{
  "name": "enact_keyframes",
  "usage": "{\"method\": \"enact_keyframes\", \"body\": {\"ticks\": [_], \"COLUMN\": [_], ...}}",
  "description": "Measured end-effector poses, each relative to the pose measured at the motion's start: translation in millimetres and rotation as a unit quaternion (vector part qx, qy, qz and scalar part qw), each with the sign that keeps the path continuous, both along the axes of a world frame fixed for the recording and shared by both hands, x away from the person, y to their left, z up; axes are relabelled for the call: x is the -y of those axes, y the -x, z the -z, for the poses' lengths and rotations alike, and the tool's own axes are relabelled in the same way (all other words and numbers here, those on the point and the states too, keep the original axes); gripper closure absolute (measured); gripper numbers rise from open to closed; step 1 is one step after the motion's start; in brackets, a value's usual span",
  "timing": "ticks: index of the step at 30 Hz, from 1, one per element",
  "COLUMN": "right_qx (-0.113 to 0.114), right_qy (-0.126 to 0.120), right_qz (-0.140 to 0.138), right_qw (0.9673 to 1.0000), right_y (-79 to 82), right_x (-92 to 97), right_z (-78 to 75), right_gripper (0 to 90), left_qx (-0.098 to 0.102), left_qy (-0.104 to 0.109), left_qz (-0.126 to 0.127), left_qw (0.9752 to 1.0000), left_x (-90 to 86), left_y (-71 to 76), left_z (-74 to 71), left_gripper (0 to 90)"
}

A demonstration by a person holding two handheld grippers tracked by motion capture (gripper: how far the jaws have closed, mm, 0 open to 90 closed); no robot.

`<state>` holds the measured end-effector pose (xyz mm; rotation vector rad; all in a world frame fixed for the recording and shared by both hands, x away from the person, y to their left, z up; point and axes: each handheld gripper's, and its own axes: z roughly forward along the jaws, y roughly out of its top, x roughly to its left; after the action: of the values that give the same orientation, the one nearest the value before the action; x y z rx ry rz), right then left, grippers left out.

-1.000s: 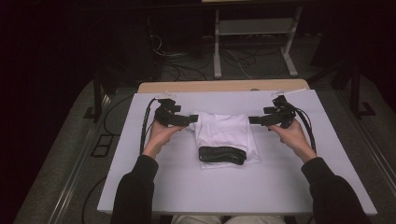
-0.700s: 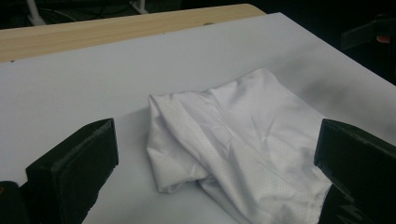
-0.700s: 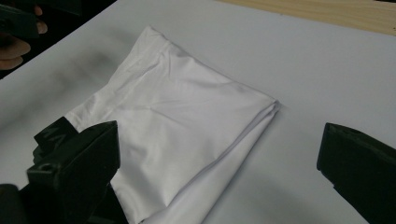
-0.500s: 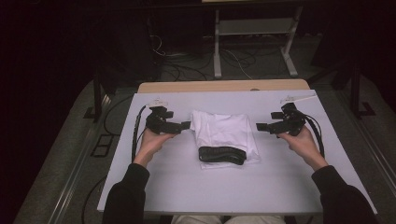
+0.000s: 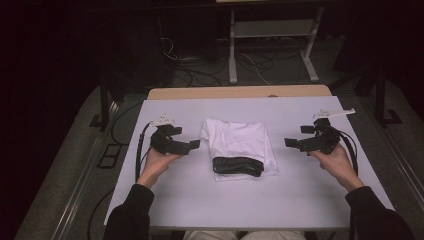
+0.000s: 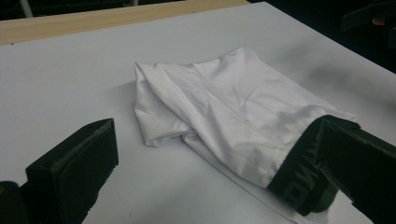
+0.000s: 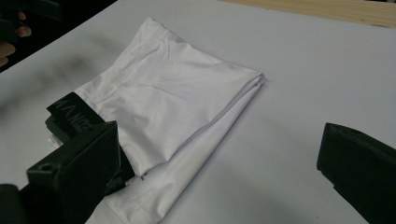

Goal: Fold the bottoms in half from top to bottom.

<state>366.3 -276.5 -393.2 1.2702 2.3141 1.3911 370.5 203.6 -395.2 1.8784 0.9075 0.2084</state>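
A folded white garment (image 5: 239, 141) lies flat at the middle of the counter (image 5: 250, 200), which is covered by a white sheet. A black elastic waistband (image 5: 237, 166) with pale lettering runs along the garment's near edge. The fold is compact and roughly rectangular, with layered edges visible on its left side in the left gripper view (image 6: 224, 112) and a clean folded edge on its far side in the right gripper view (image 7: 173, 102).

The left tongs (image 5: 192, 145) are held in the person's left hand (image 5: 159, 161), just beside the garment's left edge and not touching it. Their jaws stand wide apart with nothing between them. In the left gripper view the right-hand jaw overlaps the waistband (image 6: 299, 182) in the picture; contact cannot be told.

The right tongs (image 5: 292, 143) are held in the right hand (image 5: 336, 160), near the garment's right side with bare counter between. Their jaws are likewise spread apart and empty. In the right gripper view the waistband (image 7: 72, 116) sits just beyond the left-hand jaw.

A strip of bare wood (image 5: 240, 92) shows along the counter's far edge.
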Motion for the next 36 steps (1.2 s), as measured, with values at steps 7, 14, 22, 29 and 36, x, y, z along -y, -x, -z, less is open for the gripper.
{"method": "enact_keyframes", "body": {"ticks": [7, 14, 22, 29, 36], "right_qx": [0.003, 0.008, 0.01, 0.018, 0.024], "right_qy": [0.002, 0.004, 0.005, 0.007, 0.008], "right_qz": [0.005, 0.004, 0.006, 0.018, 0.025], "right_qw": [1.0, 0.9999, 0.9999, 0.9996, 0.9994], "right_y": [15.0, 30.6, 50.4, 67.6, 82.3], "right_x": [10.4, 17.2, 25.7, 36.5, 42.9], "right_z": [4.1, 10.3, 19.7, 29.2, 35.4], "right_gripper": [0.0, 0.0, 0.0, 0.0, 0.0], "left_qx": [0.007, 0.019, 0.028, 0.031, 0.034], "left_qy": [-0.006, 0.003, 0.018, 0.022, 0.024], "left_qz": [0.002, -0.008, -0.026, -0.034, -0.044], "left_qw": [1.0, 0.9998, 0.9991, 0.9987, 0.9981], "left_x": [-4.9, -14.8, -31.1, -48.4, -55.6], "left_y": [18.7, 33.0, 50.9, 67.6, 79.5], "left_z": [5.8, 9.4, 13.6, 21.6, 26.1], "left_gripper": [0.0, 0.0, 0.0, 0.0, 0.0]}}
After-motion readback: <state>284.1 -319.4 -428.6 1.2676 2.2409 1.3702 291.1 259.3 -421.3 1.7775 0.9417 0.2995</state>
